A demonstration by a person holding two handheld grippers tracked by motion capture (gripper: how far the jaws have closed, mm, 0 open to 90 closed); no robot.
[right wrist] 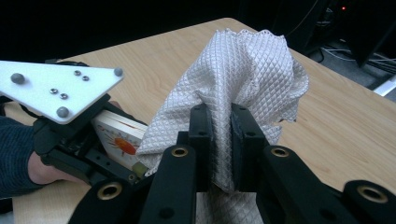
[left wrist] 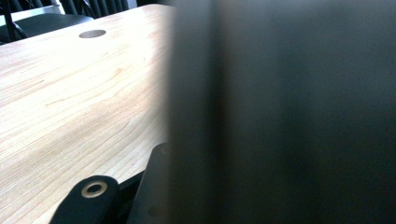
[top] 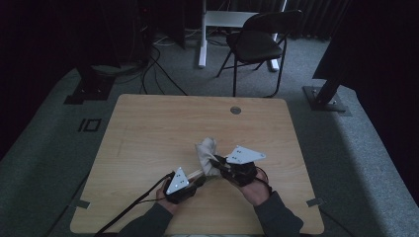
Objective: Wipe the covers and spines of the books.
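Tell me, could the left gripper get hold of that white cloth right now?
Probably not as things stand. The left gripper is shut on a small book, so its jaws are taken. The white quilted cloth lies close by, pinched in the right gripper; the left would likely have to put the book down first.

No readable text, brand or number anywhere. Closest thing to a sign: a red-orange sun-like print on the side of the box [right wrist: 122, 140], seen in the right gripper view; no lettering legible next to it. A dark square outline mark sits on the floor [top: 91, 125] left of the table in the high view; it carries no characters.
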